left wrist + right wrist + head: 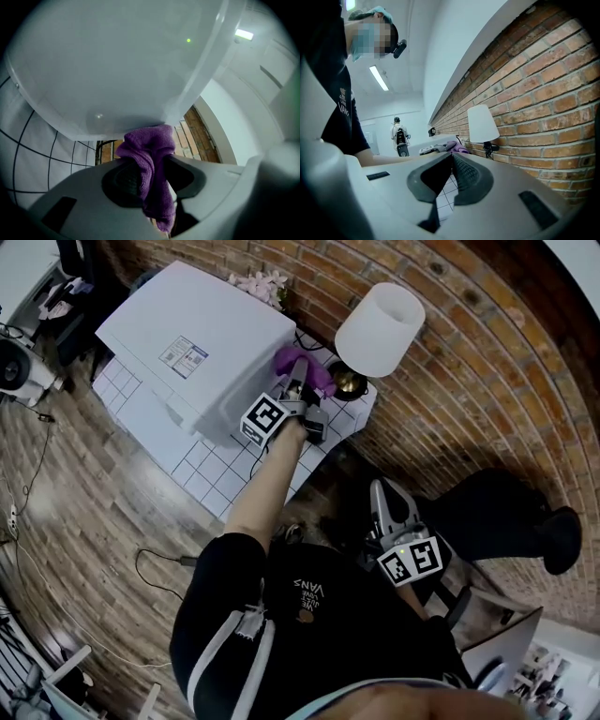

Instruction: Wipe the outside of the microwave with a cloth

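We find the white microwave on the tiled table by the brick wall, a white lamp just beside it. Our left gripper grasps the purple cloth, which touches the microwave's side near the lamp. Our right gripper hangs well apart, jaws pressed together with nothing between them.
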The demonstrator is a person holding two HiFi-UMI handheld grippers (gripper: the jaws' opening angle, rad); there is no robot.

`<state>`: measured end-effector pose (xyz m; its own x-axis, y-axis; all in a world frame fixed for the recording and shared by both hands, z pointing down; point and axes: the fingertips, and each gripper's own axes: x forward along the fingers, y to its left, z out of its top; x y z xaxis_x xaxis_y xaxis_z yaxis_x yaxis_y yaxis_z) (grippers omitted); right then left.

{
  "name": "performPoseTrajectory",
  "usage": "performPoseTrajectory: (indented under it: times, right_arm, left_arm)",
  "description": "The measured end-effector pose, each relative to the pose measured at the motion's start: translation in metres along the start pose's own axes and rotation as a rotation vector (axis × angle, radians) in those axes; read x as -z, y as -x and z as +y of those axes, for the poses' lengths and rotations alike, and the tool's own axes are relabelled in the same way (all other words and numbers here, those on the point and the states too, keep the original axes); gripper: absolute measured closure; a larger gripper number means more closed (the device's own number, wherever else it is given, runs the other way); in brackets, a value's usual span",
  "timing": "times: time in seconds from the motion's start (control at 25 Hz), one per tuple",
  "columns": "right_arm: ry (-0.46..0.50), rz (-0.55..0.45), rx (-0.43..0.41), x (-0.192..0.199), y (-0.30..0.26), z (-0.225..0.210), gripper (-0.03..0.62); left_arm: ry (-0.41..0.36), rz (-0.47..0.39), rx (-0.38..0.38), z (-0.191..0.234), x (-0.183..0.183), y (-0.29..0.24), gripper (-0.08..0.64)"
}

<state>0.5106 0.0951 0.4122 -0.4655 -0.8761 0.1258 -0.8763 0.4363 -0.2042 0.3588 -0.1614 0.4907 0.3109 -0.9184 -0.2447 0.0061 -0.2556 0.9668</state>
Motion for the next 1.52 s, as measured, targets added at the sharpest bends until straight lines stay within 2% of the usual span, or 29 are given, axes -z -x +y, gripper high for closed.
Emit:
performPoseTrajectory:
  times: [0.2, 0.48, 0.68, 0.88, 0.96, 1.12, 1.52]
  right_arm:
    - [-0.006, -0.003, -0.067, 0.001, -0.01, 0.007, 0.589]
    - [-0.007, 0.013, -0.177, 0.009, -0.027, 0.026, 0.589]
    - [-0.021, 0.025, -0.235, 0.017, -0.033, 0.039, 0.589]
    - [-0.023, 0.028, -0.251, 0.019, -0.035, 0.042, 0.589]
    - [-0.022, 0.03, -0.244, 0.02, -0.034, 0.041, 0.589]
    - [-0.021, 0.033, -0.205, 0.02, -0.027, 0.032, 0.589]
    - [-0.03, 0.024, -0.018, 0.018, 0.004, -0.01, 0.589]
  left_arm:
    - [-0.008, -0.014, -0.002, -0.01, -0.005, 0.042, 0.42]
    - [-0.019, -0.087, -0.057, -0.01, -0.033, 0.137, 0.42]
    - [-0.029, -0.142, -0.131, 0.001, -0.05, 0.203, 0.42]
    - [-0.062, -0.178, -0.18, 0.013, -0.07, 0.235, 0.42]
    - [-0.087, -0.172, -0.197, 0.023, -0.076, 0.234, 0.42]
    - [-0.077, -0.156, -0.18, 0.031, -0.077, 0.21, 0.42]
    - [-0.048, -0.039, -0.122, 0.049, -0.029, 0.104, 0.42]
